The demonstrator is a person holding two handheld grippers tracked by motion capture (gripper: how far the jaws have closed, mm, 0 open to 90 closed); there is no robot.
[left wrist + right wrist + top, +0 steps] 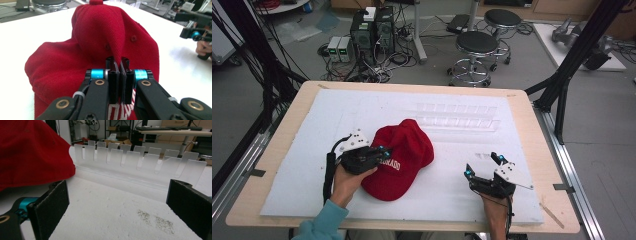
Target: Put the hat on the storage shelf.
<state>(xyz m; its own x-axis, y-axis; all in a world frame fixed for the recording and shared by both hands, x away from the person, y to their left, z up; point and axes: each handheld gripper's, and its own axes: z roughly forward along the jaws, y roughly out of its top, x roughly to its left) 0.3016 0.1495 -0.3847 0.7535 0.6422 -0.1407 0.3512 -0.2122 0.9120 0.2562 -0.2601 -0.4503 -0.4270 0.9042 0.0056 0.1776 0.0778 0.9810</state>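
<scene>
1. Between my left gripper [119,65] jaws: a pinched fold of the red cap [100,37]. Jaws are closed down tight, pads pressing the fabric from both sides, ridge of cloth rising straight ahead of the tips.
2. From above, my left gripper [382,152] sits at the cap's [412,145] left side, tips on the crown just by the white lettering. Brim runs out toward me, below and to the right of the tool.
3. The cap lies on the white foam sheet [312,150], roughly mid-table, crown bunched up where I've got it.
4. My right gripper [484,167] is well apart from the cap, off to its right, low over the sheet. Jaws wide apart, nothing between them, pads [51,205] bare.
5. Ahead of the right gripper: clear slotted rack [140,162], standing upright across the sheet, beyond the jaw tips, not touching them. Cap's edge [32,155] shows up and to the left of the left jaw.
6. From the high view the rack [457,117] sits past the cap, toward the far edge, just beside the crown's far right side; can't tell whether they touch.
7. Left gripper view also catches the right gripper [197,35] far off to the right of my tips.
</scene>
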